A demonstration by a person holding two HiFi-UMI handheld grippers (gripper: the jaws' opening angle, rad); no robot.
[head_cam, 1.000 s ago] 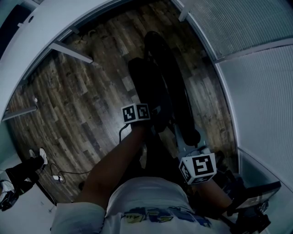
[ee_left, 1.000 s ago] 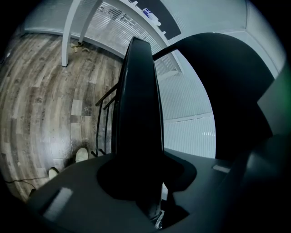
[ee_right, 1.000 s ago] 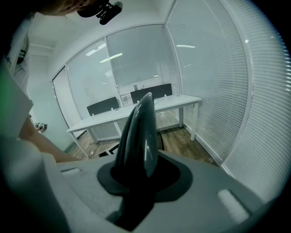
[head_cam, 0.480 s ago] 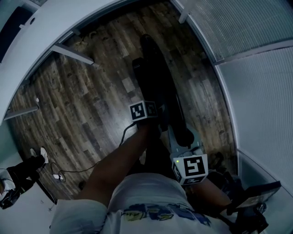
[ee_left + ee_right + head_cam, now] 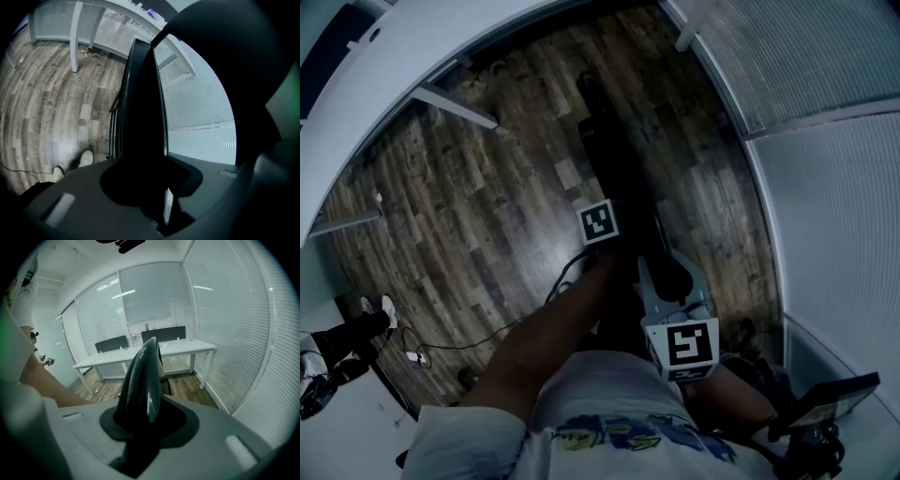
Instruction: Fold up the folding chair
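Folding chair (image 5: 609, 155) stood nearly flat; left gripper (image 5: 623, 247) and right gripper (image 5: 673, 281) had fingers clamped on it. Next, likely: press it fully closed.

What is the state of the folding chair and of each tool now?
folding chair: looks folded almost flat, held by both tools.
left tool: shut on a dark edge of the folding chair.
right tool: shut on a glossy black edge of the folding chair.
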